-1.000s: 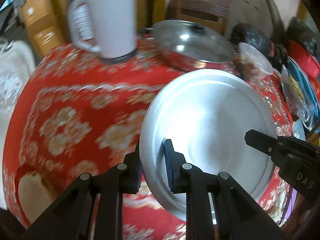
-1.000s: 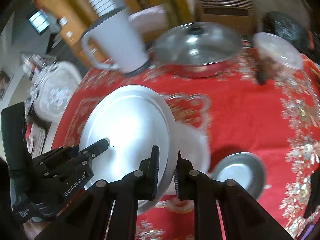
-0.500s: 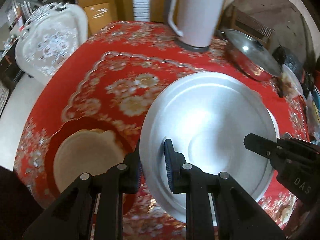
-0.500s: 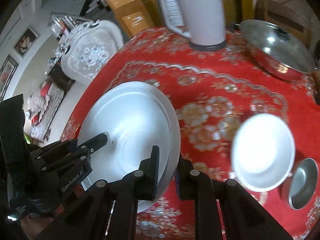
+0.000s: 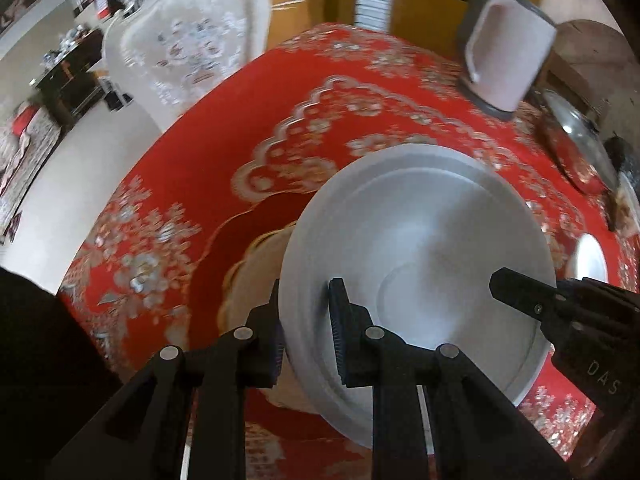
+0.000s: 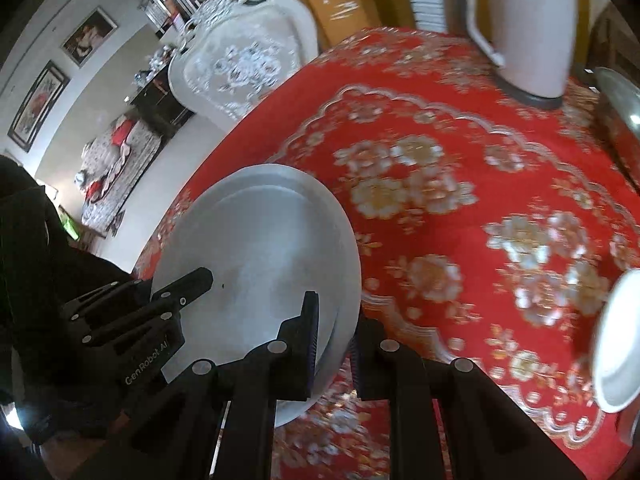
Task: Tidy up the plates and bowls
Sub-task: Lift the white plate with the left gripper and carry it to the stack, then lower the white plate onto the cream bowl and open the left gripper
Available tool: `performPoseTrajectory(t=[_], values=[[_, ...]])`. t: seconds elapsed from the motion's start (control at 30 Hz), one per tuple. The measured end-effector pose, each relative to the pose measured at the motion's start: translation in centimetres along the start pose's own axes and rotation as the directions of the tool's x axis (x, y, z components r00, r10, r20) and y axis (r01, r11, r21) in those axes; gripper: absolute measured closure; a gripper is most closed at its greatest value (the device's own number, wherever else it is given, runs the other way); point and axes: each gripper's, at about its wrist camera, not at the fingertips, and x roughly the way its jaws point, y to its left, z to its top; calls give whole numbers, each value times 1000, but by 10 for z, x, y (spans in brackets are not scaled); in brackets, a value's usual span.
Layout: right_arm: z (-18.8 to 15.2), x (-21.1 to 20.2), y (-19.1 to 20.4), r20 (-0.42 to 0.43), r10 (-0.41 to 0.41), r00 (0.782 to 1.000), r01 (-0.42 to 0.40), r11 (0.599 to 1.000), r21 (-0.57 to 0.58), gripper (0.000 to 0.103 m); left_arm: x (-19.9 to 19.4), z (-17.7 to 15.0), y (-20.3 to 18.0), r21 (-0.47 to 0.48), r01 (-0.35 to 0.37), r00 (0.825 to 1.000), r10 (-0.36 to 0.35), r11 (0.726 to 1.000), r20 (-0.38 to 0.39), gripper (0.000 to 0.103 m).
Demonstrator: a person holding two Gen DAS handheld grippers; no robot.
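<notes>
**Mia:** Where is the big metal plate right now?

**Ben:** Up in the air, over the red surface. Both tools hold it, one on each side of the rim. The left gripper has its jaws nearly closed on the left edge. The right gripper has its jaws nearly closed on the right edge. The plate sits flat between them, a bit tipped.

**Mia:** What is under it?

**Ben:** A red plate with a tan middle, lying on the surface. It sticks out from under the left side of the metal plate, so it is down and a little left of the jaws. The left gripper is the nearer one. I think the metal plate should go down onto it, and it needs a small slide to the left first.

**Mia:** How many things are there?

**Ben:** One metal plate, one red plate, and one white bowl far off to the right. I can also see one kettle, one shiny pan lid and one white chair.

**Mia:** Any more bowls?

**Ben:** I cannot see any more from here.
</notes>
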Motion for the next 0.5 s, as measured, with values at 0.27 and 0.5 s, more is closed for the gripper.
performPoseTrajectory(t=[0.27,0.5], values=[[-3,32,16,-53,-3,999,2,1000,-20,87,18,-13,25,-18,-26,999,26,999,-32,85],[-7,48,24,-82,-24,996,21,999,-33,87,29,-20,34,-12,-41,998,41,999,-53,84]])
